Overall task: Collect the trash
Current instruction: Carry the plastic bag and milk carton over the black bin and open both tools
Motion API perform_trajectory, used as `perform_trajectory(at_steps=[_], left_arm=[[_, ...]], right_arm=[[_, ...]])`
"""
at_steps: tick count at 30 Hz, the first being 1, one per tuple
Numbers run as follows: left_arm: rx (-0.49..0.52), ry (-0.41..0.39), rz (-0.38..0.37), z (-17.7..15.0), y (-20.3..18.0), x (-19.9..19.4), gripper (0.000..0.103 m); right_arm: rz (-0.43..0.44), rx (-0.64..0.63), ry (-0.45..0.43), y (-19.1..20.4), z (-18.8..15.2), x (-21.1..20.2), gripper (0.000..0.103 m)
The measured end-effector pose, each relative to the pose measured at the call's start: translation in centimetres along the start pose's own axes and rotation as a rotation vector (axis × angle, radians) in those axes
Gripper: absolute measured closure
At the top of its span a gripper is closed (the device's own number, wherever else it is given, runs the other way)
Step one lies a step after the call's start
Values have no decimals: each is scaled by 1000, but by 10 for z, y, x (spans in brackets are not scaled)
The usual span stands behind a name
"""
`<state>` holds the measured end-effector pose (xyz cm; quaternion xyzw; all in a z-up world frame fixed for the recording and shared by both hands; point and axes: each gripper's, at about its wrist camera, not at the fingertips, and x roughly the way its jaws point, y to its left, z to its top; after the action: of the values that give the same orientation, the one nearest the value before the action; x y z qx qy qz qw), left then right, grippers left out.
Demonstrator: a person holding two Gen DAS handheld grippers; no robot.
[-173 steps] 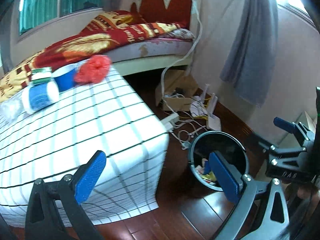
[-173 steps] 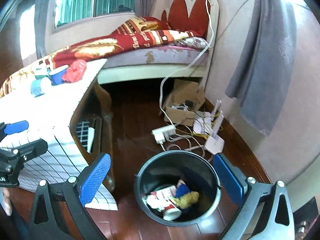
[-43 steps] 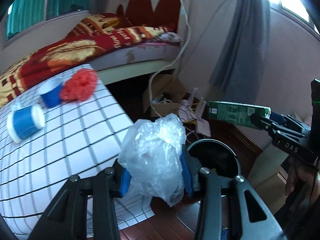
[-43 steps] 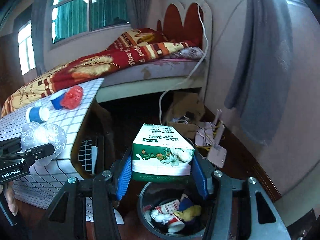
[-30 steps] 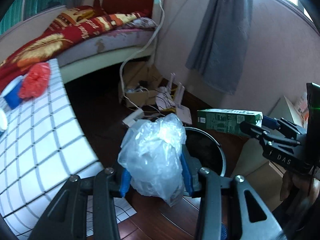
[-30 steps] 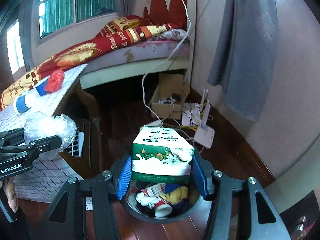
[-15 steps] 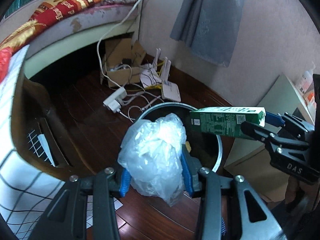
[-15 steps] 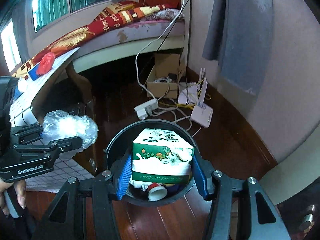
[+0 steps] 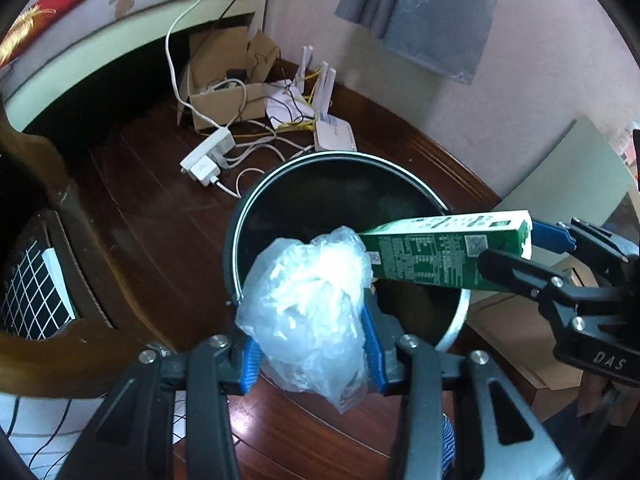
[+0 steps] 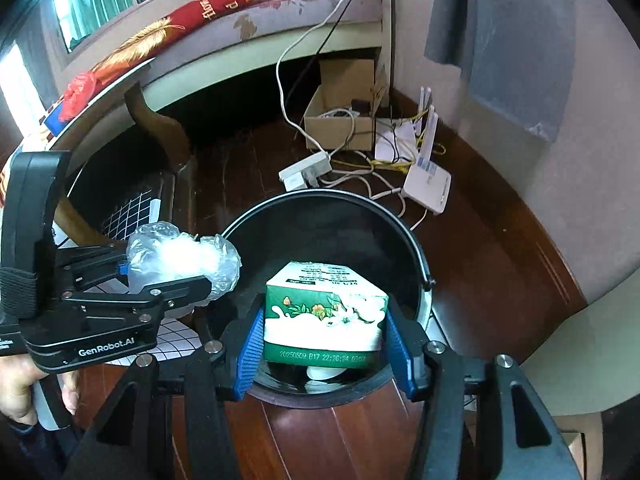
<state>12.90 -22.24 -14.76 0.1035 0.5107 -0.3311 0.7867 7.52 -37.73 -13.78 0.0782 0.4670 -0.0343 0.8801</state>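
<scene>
Trash bin (image 9: pixel 340 184) fills the left wrist frame's centre; left tongs (image 9: pixel 312 344) clamp a crumpled plastic bag (image 9: pixel 308 304) above its near rim. Right wrist frame: right tongs (image 10: pixel 324 340) grip a green carton (image 10: pixel 324 312) over the bin's mouth, lower centre.

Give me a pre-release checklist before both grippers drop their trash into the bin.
1. Left gripper clamped on the crumpled plastic bag: ok.
2. Right gripper clamped on the green milk carton: ok.
3. Carton over the bin opening: ok.
4. Bag fully over the opening: cannot tell; it hangs at the near rim.
5. Room left in the bin: ok.
6. Carton clear of the bag: cannot tell; they overlap in the left wrist view.
</scene>
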Motion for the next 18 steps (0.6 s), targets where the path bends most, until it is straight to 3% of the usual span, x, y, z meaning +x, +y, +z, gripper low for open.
perform_trajectory(at_steps=[2, 4, 5, 6, 8, 13, 18], left_arm=[[-4, 6, -13, 1, 1, 5, 59], [-6, 21, -35, 3, 2, 13, 51], [-9, 23, -1, 2, 3, 17, 32], [-11, 31, 41, 1, 4, 20, 12], [-23, 30, 65, -3, 8, 22, 0], [-46, 41, 124, -10, 19, 26, 0], [-39, 23, 141, -12, 20, 20, 0]], right_arm=[[10, 8, 17, -3, 1, 9, 46], [19, 24, 42, -8, 2, 19, 43], [-5, 46, 62, -12, 2, 24, 18], [-43, 72, 67, -17, 1, 28, 5], [-92, 138, 52, -33, -1, 28, 0], [-190, 224, 81, -57, -4, 30, 0], [-214, 235, 89, -59, -3, 28, 0]])
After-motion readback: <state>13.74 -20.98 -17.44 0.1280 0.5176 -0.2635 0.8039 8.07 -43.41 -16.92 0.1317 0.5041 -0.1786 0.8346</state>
